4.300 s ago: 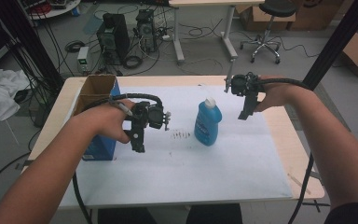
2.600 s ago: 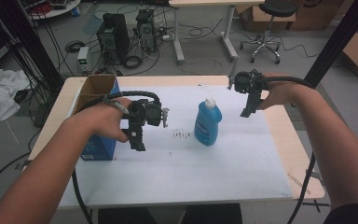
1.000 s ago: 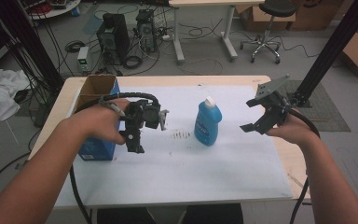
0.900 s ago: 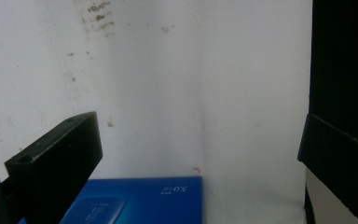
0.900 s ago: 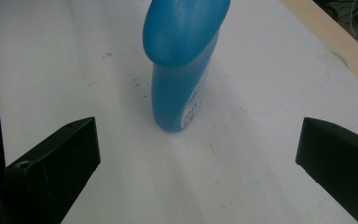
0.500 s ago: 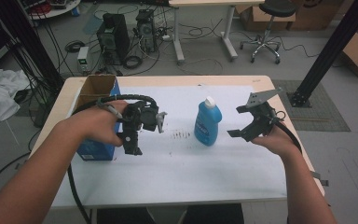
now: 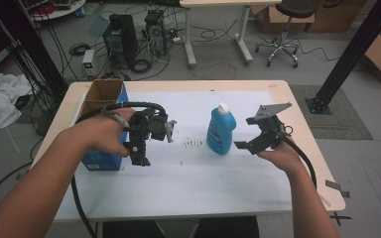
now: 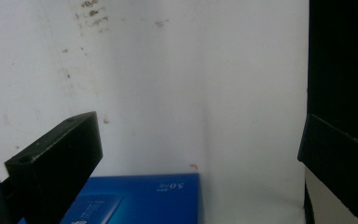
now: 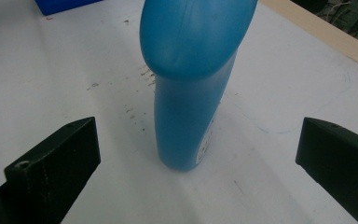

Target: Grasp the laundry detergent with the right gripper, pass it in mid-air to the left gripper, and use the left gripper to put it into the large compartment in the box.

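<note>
A blue bottle (image 7: 221,131) with a white cap stands upright in the middle of the white mat (image 7: 193,183). My right gripper (image 7: 252,135) is just to its right, turned sideways toward it, open and empty. In the right gripper view the bottle (image 9: 191,93) stands a little ahead, centred between the wide-apart jaws of the right gripper (image 9: 199,142), not touching them. My left gripper (image 7: 139,156) points down at the mat beside a blue box (image 7: 99,159), open, with nothing between its jaws. The left gripper view has the left gripper (image 8: 200,154) over bare mat and the blue box (image 8: 140,198) at the bottom edge.
The blue box is the side of an open cardboard carton (image 7: 104,94) at the table's left. Small dark stains (image 7: 193,144) mark the mat left of the bottle. A thick black cable (image 7: 124,106) loops over the left hand. Wooden table edge (image 7: 297,114) runs at the right.
My right gripper has come down from the far right of the table, turned sideways and moved close to the bottle's right side. The left gripper has barely moved.
</note>
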